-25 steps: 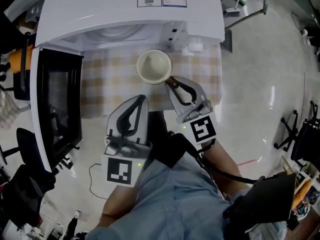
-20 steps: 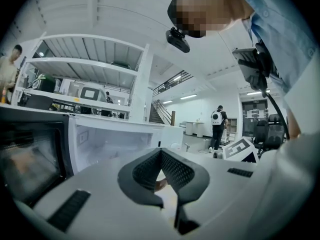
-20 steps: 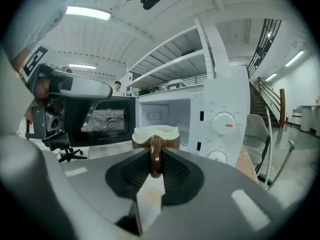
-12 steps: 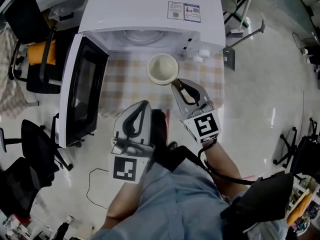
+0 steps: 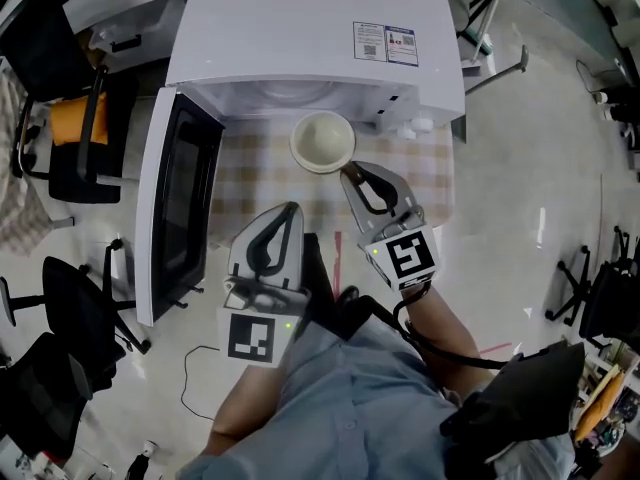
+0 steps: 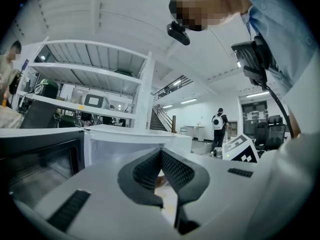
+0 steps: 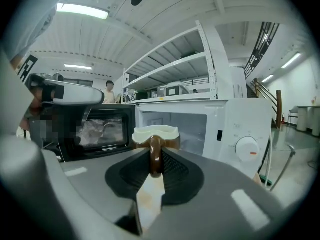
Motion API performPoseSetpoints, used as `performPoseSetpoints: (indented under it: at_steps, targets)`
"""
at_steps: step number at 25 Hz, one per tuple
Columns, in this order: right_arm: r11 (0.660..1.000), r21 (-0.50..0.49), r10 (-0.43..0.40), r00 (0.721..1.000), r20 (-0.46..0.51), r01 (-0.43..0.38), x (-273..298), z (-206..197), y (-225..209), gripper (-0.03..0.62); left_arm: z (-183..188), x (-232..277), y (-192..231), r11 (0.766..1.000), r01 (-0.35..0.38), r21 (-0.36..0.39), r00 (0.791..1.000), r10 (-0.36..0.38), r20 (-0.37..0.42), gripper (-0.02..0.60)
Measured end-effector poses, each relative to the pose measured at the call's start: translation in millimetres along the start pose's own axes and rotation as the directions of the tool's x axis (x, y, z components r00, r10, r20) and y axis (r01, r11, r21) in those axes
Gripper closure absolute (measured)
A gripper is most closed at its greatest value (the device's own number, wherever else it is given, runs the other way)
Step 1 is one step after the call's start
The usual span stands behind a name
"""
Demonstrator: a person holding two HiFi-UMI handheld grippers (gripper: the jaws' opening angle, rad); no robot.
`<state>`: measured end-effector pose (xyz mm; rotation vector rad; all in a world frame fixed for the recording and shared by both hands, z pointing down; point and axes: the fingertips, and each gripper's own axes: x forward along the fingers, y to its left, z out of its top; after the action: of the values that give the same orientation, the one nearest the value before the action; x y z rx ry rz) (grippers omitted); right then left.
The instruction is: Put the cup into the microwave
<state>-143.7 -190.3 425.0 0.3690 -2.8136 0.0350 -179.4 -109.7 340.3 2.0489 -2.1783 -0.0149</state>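
Nearest the person, the left gripper hangs over the near edge of the checked cloth, its jaws pressed together with nothing between them. Beside it, the right gripper pinches the brown handle of the cup. The cup is upright, just in front of the microwave opening. The door stands wide to the left, so the cavity is open behind the cup. The jaws hide the cup's lower body, so I cannot tell whether its base touches the cloth. From above, the microwave's top covers most of the cavity.
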Motion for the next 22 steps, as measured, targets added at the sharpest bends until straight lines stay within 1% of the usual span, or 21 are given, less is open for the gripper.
performPoseSetpoints:
  at_steps: [2, 7, 15, 22]
  targets:
    - [1.0, 0.007, 0.001, 1.0, 0.013, -0.001, 11.3, 3.0, 0.4, 0.543, -3.6, 7.6, 7.7, 1.0, 0.01, -0.008, 1.0, -0.01, -0.01, 0.577]
    - [1.0, 0.021, -0.006, 1.0, -0.003, 0.006, 41.5, 1.0, -5.1, 0.543, -8.3, 24.0, 28.7, 1.0, 0.02, -0.02, 1.0, -0.02, -0.024, 0.577]
    - [1.0, 0.025, -0.015, 1.0, -0.01, 0.015, 82.3, -3.1, -17.3, 0.543, -16.4, 45.6, 54.9, 0.999, 0.017, -0.042, 0.999, -0.019, -0.044, 0.577]
    - [0.999, 0.033, -0.026, 0.999, -0.031, 0.027, 106.3, -12.6, -29.2, 0.543, -23.3, 58.5, 70.4, 0.998, 0.003, -0.057, 0.997, -0.007, -0.072, 0.577]
